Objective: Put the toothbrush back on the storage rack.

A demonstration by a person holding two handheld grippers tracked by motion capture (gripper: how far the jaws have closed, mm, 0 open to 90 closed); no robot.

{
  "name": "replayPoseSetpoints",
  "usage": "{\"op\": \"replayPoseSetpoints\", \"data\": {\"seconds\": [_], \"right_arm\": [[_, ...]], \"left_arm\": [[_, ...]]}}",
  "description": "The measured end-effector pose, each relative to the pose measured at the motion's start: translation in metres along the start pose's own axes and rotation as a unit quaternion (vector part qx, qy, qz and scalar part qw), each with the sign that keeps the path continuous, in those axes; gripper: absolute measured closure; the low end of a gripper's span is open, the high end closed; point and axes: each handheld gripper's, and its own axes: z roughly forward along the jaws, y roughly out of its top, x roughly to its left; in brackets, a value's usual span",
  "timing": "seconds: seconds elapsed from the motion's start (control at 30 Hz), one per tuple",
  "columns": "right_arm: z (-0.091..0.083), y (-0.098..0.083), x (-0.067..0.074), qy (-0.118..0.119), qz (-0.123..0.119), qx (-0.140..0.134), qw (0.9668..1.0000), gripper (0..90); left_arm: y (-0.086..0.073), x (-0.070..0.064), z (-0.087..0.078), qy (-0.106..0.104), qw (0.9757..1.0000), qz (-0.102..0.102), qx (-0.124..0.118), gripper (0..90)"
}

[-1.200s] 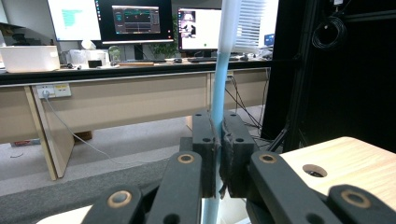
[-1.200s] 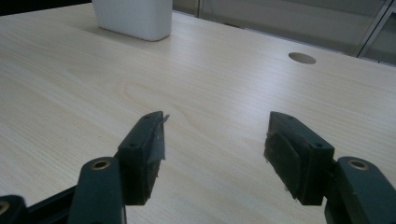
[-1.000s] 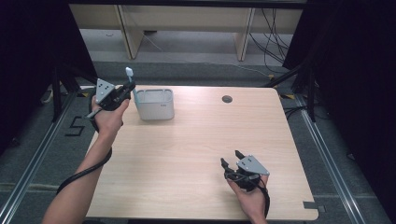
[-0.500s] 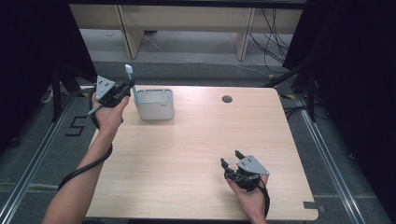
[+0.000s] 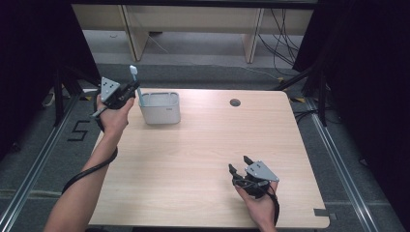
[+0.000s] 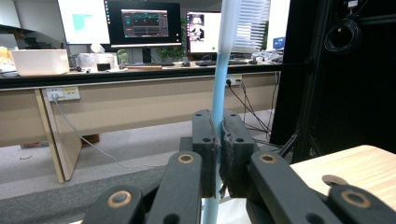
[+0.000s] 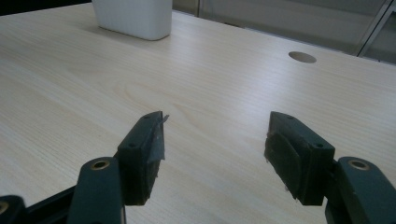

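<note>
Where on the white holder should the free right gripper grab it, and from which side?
Judging by its shape, take the white holder by a long wall just under the open rim, coming down from above with one pad inside. It stands upright, and its rounded body looks wider than the open right gripper. Use the wall away from the toothbrush, which the left gripper holds at the left end.
</note>
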Motion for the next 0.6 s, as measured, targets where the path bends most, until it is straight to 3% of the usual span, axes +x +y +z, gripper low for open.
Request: {"op": "replayPoseSetpoints", "data": {"seconds": [0.6], "right_arm": [[0.0001, -0.0001, -0.0006, -0.001, -0.005, -0.002, 1.0, 38.1]], "left_arm": [[0.0034, 0.0045, 0.0101, 0.007, 1.0, 0.003, 0.0, 84.9]]}}
